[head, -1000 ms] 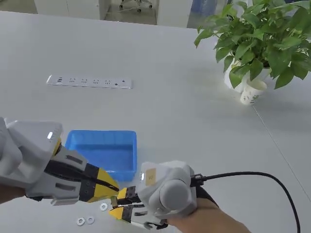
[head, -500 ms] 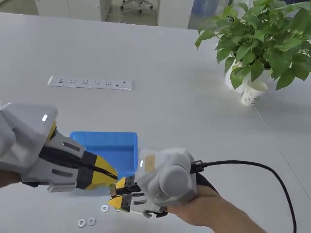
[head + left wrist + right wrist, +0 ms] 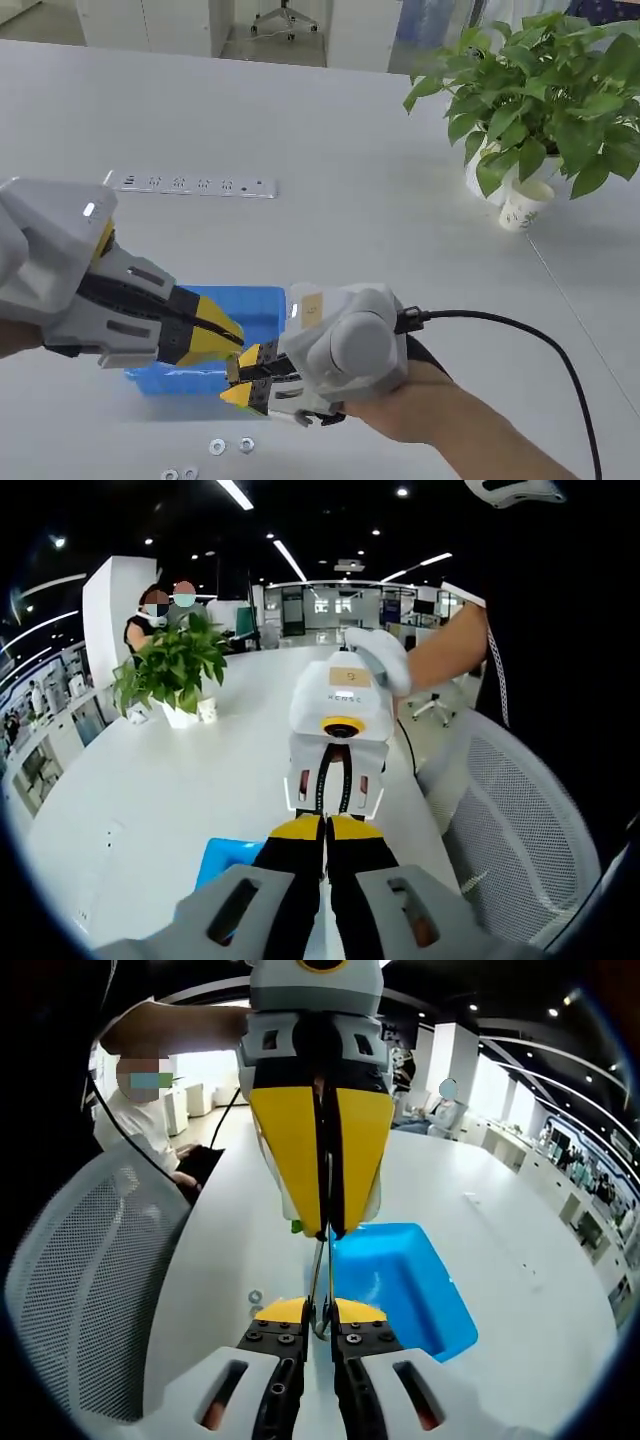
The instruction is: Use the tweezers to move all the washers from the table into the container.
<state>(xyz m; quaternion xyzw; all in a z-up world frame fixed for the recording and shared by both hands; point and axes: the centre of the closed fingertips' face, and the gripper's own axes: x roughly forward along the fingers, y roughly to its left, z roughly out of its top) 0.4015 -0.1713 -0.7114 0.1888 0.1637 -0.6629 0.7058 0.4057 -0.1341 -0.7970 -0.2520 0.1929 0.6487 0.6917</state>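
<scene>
The left tool (image 3: 235,340) and right tool (image 3: 232,382), both clamped shut on the tweezers (image 3: 322,1305) between them, are now lifted from the washers (image 3: 217,446) on the near worktop (image 3: 350,150) to the near right edge of the container (image 3: 262,305), so a drop is judged due, though no carried washer can be confirmed.

Opposed gripper views, shared container (image 3: 405,1285)

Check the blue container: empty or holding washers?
Looks empty: the right gripper view shows the container bare inside where visible; washers lie on the table.
</scene>
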